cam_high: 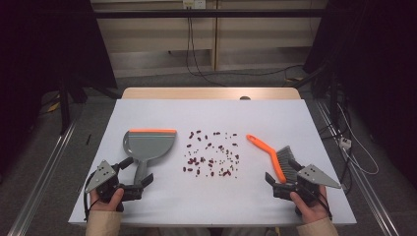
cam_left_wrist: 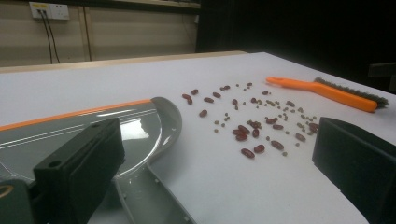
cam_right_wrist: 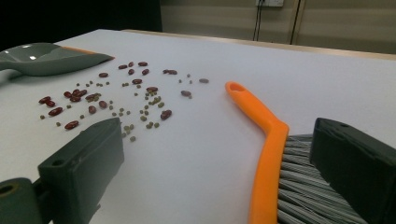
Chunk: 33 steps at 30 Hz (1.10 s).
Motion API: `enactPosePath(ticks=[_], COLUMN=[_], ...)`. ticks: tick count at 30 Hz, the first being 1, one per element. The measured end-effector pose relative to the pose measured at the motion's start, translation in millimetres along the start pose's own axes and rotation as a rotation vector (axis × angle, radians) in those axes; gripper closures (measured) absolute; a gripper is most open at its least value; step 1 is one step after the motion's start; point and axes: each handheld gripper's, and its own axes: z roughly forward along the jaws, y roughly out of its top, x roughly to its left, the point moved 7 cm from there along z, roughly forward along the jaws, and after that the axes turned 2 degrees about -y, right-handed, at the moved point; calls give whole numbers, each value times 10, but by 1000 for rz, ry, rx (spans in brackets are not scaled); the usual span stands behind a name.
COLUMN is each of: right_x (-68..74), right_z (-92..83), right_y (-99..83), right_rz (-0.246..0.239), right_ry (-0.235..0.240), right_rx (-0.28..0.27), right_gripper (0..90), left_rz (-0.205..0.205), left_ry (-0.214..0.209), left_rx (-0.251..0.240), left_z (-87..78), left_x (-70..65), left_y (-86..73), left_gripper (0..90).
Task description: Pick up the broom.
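A grey dustpan (cam_high: 150,144) with an orange lip lies on the left of the white table (cam_high: 295,115), its handle pointing toward me. My left gripper (cam_high: 137,172) is open, and its jaws straddle the handle's end (cam_left_wrist: 140,196) without pressing on it. Red beans and small green peas (cam_high: 211,156) are scattered in the middle. To the right lies an orange brush (cam_high: 265,146) with grey bristles (cam_right_wrist: 303,186). My right gripper (cam_high: 282,172) is open around the brush head, one jaw on each side. From the gripper views I see the beans (cam_left_wrist: 254,126) and the brush handle (cam_right_wrist: 261,121).
The far table edge is bare wood (cam_high: 211,93). Metal rails (cam_high: 44,172) run along the floor on both sides, and cables (cam_high: 354,152) trail at the right and at the back wall. The table's far half is open white surface.
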Motion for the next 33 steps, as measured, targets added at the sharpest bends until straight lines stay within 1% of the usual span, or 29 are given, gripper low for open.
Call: enactPosePath(ticks=[1,2,8,10,11,13,15,17,19,20,21,24,26,27,28,31,33], right_x=[3,1,-20,-32,-41,-60,-85,-102,-108,-118,-127,-177,-239,-239,-313,-406,-433], right_z=[6,11,46,67,77,100,119,130,142,155,172,255,320,320,378,459,516], right_y=[6,7,32,31,32,41,60,79,115,129,140,165,178,178,180,169,169], right_rz=[4,-1,-2,4,-1,5,-7,-12,0,-8,-8,-26,-13,-13,1,32,29], right_ry=[1,4,-7,-5,-2,-9,-31,-26,-16,-22,-28,-42,-55,-55,-72,-77,-70], right_rx=[-4,-2,2,12,18,40,60,83,94,98,108,136,152,152,176,214,233], right_gripper=[28,28,28,34,35,47,54,52,40,33,38,53,58,58,76,83,132], left_rz=[0,1,7,7,8,9,4,3,7,5,5,2,0,0,1,2,2], left_ry=[-1,-3,-7,-6,-5,-1,1,2,1,1,1,5,7,7,4,0,1], left_rx=[1,1,3,4,4,0,-5,-3,3,0,0,-12,-15,-15,-12,-10,-11], left_z=[0,1,-1,0,0,-4,-8,-14,-20,-23,-23,-32,-31,-31,-25,-17,-19], left_x=[-2,-3,-1,0,1,7,10,15,22,22,22,38,39,39,35,30,31], left_y=[0,2,4,4,5,12,15,6,-1,2,2,23,27,27,27,26,28], left_gripper=[18,18,18,18,18,18,18,18,18,18,18,18,18,18,18,18,18])
